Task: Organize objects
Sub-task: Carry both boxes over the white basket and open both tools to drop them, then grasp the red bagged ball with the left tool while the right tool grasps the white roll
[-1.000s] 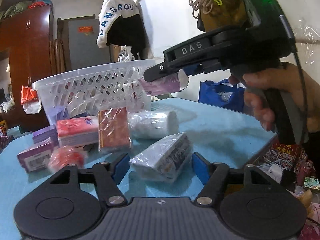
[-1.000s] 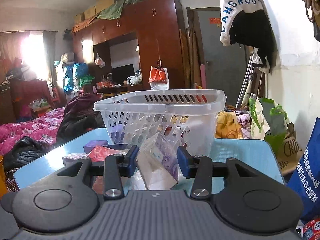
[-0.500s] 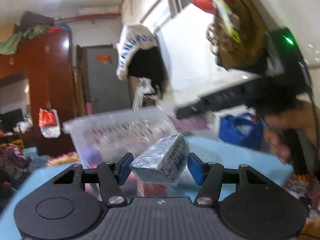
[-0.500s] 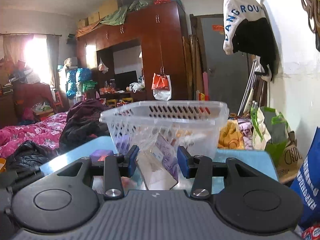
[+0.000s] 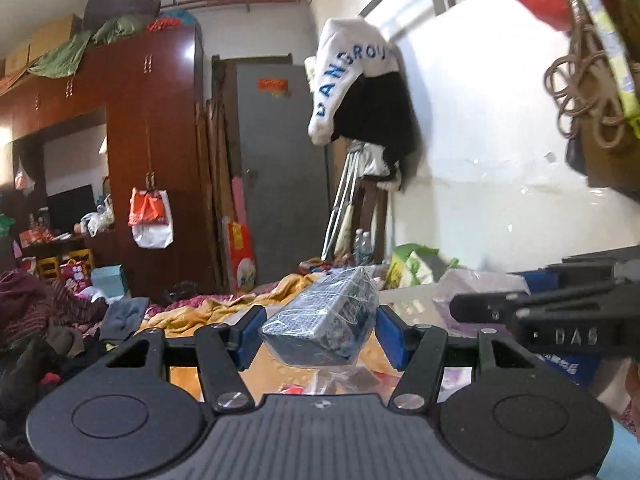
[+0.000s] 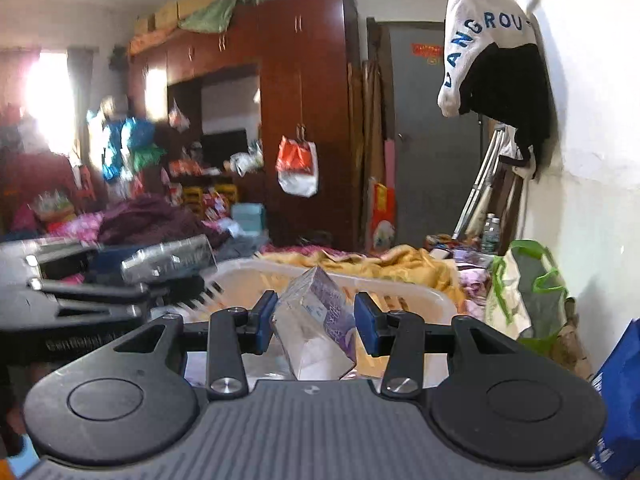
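Note:
My left gripper is shut on a grey tissue pack in clear wrap, held up in the air with both blue pads against its ends. My right gripper is shut on a purple-and-white tissue pack, tilted on one corner. It hangs just above the rim of the white plastic basket. In the left wrist view the right gripper shows at the right with its pack. In the right wrist view the left gripper and its grey pack appear blurred at the left, beside the basket.
A blue bag stands at the lower right and a green-and-white bag against the white wall. Behind the basket lie yellow bedding and heaped clothes. A brown wardrobe and a grey door close the far side.
My left gripper closed on the grey pack on the table and lifted it high, so the table dropped out of view. My right gripper rose with its purple pack, from in front of the basket to above its rim.

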Motion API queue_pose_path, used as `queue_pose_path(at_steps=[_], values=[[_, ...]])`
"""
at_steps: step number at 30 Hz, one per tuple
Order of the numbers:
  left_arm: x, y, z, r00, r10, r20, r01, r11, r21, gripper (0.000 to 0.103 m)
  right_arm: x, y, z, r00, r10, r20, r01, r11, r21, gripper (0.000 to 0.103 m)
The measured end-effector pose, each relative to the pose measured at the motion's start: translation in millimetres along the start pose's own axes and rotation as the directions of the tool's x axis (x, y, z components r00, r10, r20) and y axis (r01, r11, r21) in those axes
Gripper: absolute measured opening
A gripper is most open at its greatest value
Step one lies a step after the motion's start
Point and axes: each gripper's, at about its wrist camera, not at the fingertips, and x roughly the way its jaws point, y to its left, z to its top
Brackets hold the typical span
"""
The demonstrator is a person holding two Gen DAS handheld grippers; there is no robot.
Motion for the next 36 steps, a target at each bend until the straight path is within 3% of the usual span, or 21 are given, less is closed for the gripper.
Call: queue_pose_path(at_steps=[6,8,9,10,12,13,18,23,28,32,36], values=[[24,10,-8,0.999,0.019,-0.042,-0.020,1.000,-0.024,0.064,15,2,-8,0.999,0.004,-0.037,-0.005,1.000,-0.020,0.046],[28,12,-9,0.999,0.024,-0.041,-0.024,1.000,-0.012,0.071,15,2,-8,0.999,-0.001,-0.033,0.000,1.000,-0.027,0.048],[28,12,-10,0.998,0.036,-0.045,-0.037,0.999,-0.005,0.079,11,2,-8,1.000,-0.022,-0.011,0.022,1.000,-0.021,0.057],[25,14,-11,0.998,0.044,-0.044,-0.044,0.999,-0.002,0.082,4,1,-8,0.999,-0.034,0.016,0.035,0.999,-0.010,0.076],[14,17,-15,0.998,0.043,-0.037,-0.043,0.999,-0.010,0.082,-15,0,-13,0.998,-0.022,0.066,0.021,1.000,0.012,0.101],[4,20,-19,0.999,0.032,-0.029,-0.032,0.999,-0.021,0.082,-26,-1,-18,0.997,-0.005,0.077,0.003,1.000,0.014,0.103],[-61,27,-64,0.997,-0.068,-0.027,0.065,0.994,-0.085,0.082,-70,0,-73,0.998,0.015,0.061,-0.017,0.999,0.031,0.103],[-107,16,-124,0.996,-0.090,-0.029,0.087,0.993,-0.077,0.082,-76,-10,-129,0.997,0.044,-0.061,-0.033,0.985,0.168,0.103],[-105,12,-147,0.990,-0.113,-0.090,0.103,0.989,-0.110,0.082,-66,-10,-138,0.980,0.146,-0.133,-0.119,0.975,0.187,0.103],[-95,7,-156,0.986,-0.094,-0.139,0.081,0.992,-0.096,0.082,-62,-2,-135,0.981,0.128,-0.146,-0.108,0.984,0.139,0.098],[-93,-1,-162,0.984,-0.099,-0.151,0.088,0.993,-0.075,0.081,-57,1,-144,0.980,0.101,-0.173,-0.085,0.992,0.095,0.083]])
